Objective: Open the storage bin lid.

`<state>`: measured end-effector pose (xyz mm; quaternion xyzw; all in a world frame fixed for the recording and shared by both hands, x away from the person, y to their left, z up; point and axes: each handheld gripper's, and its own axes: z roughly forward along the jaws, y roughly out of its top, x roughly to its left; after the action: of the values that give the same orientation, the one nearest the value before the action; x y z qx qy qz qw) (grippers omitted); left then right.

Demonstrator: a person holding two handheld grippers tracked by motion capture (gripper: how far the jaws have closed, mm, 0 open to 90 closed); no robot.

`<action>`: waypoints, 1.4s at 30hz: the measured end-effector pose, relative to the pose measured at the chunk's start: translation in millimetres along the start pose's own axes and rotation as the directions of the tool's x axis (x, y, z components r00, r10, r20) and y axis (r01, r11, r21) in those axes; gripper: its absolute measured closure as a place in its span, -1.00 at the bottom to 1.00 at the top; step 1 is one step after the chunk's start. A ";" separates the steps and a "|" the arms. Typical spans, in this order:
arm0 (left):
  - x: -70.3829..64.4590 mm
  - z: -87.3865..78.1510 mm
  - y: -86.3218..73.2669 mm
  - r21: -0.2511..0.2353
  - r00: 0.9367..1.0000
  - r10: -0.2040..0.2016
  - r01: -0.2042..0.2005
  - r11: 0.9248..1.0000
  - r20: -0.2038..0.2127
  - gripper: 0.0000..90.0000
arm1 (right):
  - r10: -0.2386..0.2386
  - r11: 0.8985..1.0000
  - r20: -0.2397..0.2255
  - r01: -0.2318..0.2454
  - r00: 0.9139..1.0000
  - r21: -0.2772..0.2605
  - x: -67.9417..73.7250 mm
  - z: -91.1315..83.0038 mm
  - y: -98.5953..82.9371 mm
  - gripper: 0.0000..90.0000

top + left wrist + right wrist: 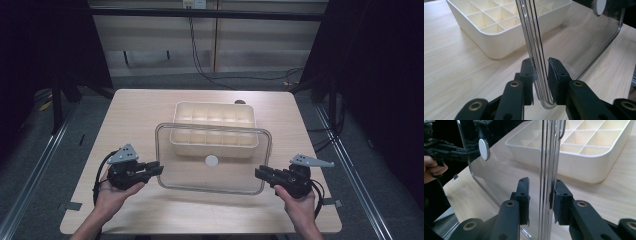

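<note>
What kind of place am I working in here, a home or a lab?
Likely a lab recording booth: a bare wooden table ringed by dark curtains, cables trailing along the floor, and metal rails beside the table.

Just the background stuff around the workspace

Light wood table [135,115] sitting on grey floor [60,150], with metal rails [40,160] running along both sides. Behind it there's a pale panelled wall [250,40] with a black cable [197,55] hanging down from a socket [194,4] and trailing over the floor. Dark curtains [380,75] on either side.
</note>
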<state>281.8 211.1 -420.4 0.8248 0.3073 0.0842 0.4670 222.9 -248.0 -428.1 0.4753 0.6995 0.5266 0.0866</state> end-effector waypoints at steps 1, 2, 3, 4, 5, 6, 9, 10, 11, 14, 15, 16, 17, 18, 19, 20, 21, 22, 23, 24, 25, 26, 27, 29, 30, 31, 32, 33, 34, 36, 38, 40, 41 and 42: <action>-1.3 0.0 -2.2 0.013 1.000 0.006 -0.006 1.000 -0.002 0.67 | 0.005 1.000 -0.001 -0.005 1.000 0.007 0.9 -0.1 -3.3 0.57; -1.3 0.0 -2.2 0.013 1.000 0.006 -0.006 1.000 -0.002 0.67 | 0.005 1.000 -0.001 -0.005 1.000 0.007 0.9 -0.1 -3.3 0.57; -3.9 -0.5 -5.5 0.009 1.000 0.012 -0.012 1.000 -0.009 0.67 | 0.005 0.999 0.010 -0.006 1.000 0.036 1.4 0.8 -6.9 0.56; -3.9 -0.5 -5.5 0.009 1.000 0.012 -0.012 1.000 -0.009 0.67 | 0.005 0.999 0.010 -0.006 1.000 0.036 1.4 0.8 -6.9 0.56; -7.2 -2.2 -8.1 0.019 1.000 0.014 -0.014 1.000 0.001 0.67 | 0.007 0.999 0.009 -0.007 1.000 0.040 2.0 -0.2 -10.0 0.55; -7.2 -2.2 -8.1 0.019 1.000 0.014 -0.014 1.000 0.001 0.67 | 0.007 0.999 0.009 -0.007 1.000 0.040 2.0 -0.2 -10.0 0.55; -11.0 -4.7 -11.2 0.028 1.000 0.015 -0.016 0.999 0.019 0.67 | 0.008 0.999 0.004 -0.008 1.000 0.040 3.9 -4.0 -14.1 0.55; -11.0 -4.7 -11.2 0.028 1.000 0.015 -0.016 0.999 0.019 0.67 | 0.008 0.999 0.004 -0.008 1.000 0.040 3.9 -4.0 -14.1 0.55; -12.2 -5.1 -12.5 0.029 1.000 0.011 -0.012 1.000 0.023 0.67 | 0.006 0.999 0.002 -0.006 1.000 0.040 4.4 -4.6 -14.8 0.55; -14.6 -6.1 -16.1 0.034 1.000 0.011 -0.012 0.999 0.029 0.67 | 0.009 0.999 -0.001 -0.009 1.000 0.053 7.1 -6.7 -17.8 0.55; -15.9 -7.0 -17.9 0.039 0.999 0.009 -0.010 0.999 0.031 0.67 | 0.011 0.998 -0.003 -0.011 1.000 0.059 8.7 -7.6 -19.2 0.55; -15.9 -7.0 -17.9 0.039 0.999 0.009 -0.010 0.999 0.031 0.67 | 0.011 0.998 -0.003 -0.011 1.000 0.059 8.7 -7.6 -19.2 0.55; -18.2 -8.1 -20.8 0.044 0.999 0.011 -0.012 0.999 0.036 0.67 | 0.007 0.998 -0.005 -0.007 1.000 0.062 10.3 -8.6 -21.1 0.55; -18.2 -8.1 -20.8 0.044 0.999 0.011 -0.012 0.999 0.036 0.66 | 0.007 0.998 -0.005 -0.007 1.000 0.062 10.3 -8.6 -21.1 0.55; -19.8 -8.5 -22.3 0.047 0.999 0.014 -0.015 0.999 0.036 0.66 | 0.007 0.998 -0.009 -0.006 1.000 0.064 10.9 -9.0 -21.9 0.55; -21.2 -8.7 -23.3 0.052 0.999 0.015 -0.017 0.999 0.038 0.66 | 0.003 0.998 -0.008 -0.003 1.000 0.070 11.0 -9.6 -23.3 0.55; -22.9 -9.1 -24.5 0.059 0.999 0.020 -0.022 0.998 0.041 0.66 | 0.006 0.998 -0.008 -0.005 1.000 0.070 11.3 -9.7 -24.0 0.55; -23.8 -9.3 -25.3 0.063 0.999 0.020 -0.023 0.998 0.046 0.66 | 0.003 0.997 -0.006 -0.002 1.000 0.079 11.3 -10.4 -24.9 0.55; -25.1 -9.5 -26.8 0.059 0.999 0.023 -0.025 0.998 0.045 0.66 | 0.004 0.997 -0.007 -0.004 1.000 0.080 11.6 -10.7 -26.7 0.55; -25.1 -9.5 -26.8 0.059 0.999 0.023 -0.025 0.998 0.045 0.66 | 0.004 0.997 -0.007 -0.004 1.000 0.080 11.6 -10.7 -26.7 0.55; -27.4 -9.8 -29.0 0.056 0.999 0.017 -0.020 0.998 0.047 0.66 | 0.003 0.996 -0.005 -0.002 1.000 0.086 11.6 -11.0 -28.3 0.54; -27.4 -9.8 -29.0 0.056 0.999 0.017 -0.020 0.998 0.047 0.66 | 0.003 0.996 -0.005 -0.002 1.000 0.086 11.6 -11.0 -28.3 0.54; -30.3 -10.0 -31.1 0.059 0.999 0.023 -0.026 0.998 0.044 0.66 | 0.002 0.996 -0.005 -0.001 1.000 0.089 11.3 -11.5 -30.3 0.53; -31.0 -9.8 -33.1 0.063 0.998 0.020 -0.024 0.998 0.053 0.66 | 0.005 0.996 -0.005 -0.004 1.000 0.089 11.3 -11.4 -31.0 0.53; -31.3 -9.1 -34.8 0.063 0.999 0.015 -0.018 0.998 0.052 0.66 | 0.007 0.996 -0.007 -0.006 1.000 0.093 10.8 -11.6 -32.8 0.53; -31.4 -8.4 -36.1 0.071 0.998 0.013 -0.017 0.997 0.054 0.66 | 0.008 0.995 -0.007 -0.008 1.000 0.101 10.2 -10.9 -36.1 0.53; -31.2 -7.2 -37.6 0.076 0.998 0.011 -0.016 0.997 0.059 0.66 | 0.008 0.995 -0.007 -0.008 1.000 0.101 10.2 -10.9 -36.1 0.53; -31.3 -6.0 -38.8 0.084 0.998 0.010 -0.015 0.996 0.061 0.66 | 0.009 0.994 -0.007 -0.009 1.000 0.106 9.8 -10.7 -37.6 0.53; -31.0 -4.2 -40.1 0.097 0.998 0.012 -0.018 0.995 0.066 0.66 | 0.009 0.994 -0.006 -0.009 1.000 0.108 9.4 -10.1 -39.2 0.53; -29.9 -1.7 -42.5 0.109 0.998 0.010 -0.017 0.994 0.065 0.65 | 0.017 0.993 -0.007 -0.016 1.000 0.117 8.4 -8.2 -42.6 0.53; -29.9 0.3 -43.7 0.127 0.998 0.012 -0.021 0.992 0.069 0.64 | 0.019 0.992 -0.006 -0.018 1.000 0.128 6.9 -5.9 -45.3 0.53; -29.7 1.5 -44.6 0.135 0.997 0.009 -0.019 0.991 0.072 0.64 | 0.027 0.990 -0.006 -0.026 1.000 0.139 5.5 -4.2 -47.0 0.53; -29.6 1.4 -44.6 0.136 0.997 0.010 -0.020 0.990 0.074 0.63 | 0.031 0.990 -0.005 -0.031 0.999 0.140 5.3 -3.7 -47.3 0.53; -29.6 1.3 -44.7 0.135 0.997 0.014 -0.024 0.991 0.074 0.63 | 0.032 0.989 -0.002 -0.032 0.999 0.142 4.8 -3.1 -47.7 0.53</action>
<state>239.6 209.6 -453.4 0.8601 0.2872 0.0376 0.4199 191.1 -246.1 -464.1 0.4902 0.7276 0.4780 0.0426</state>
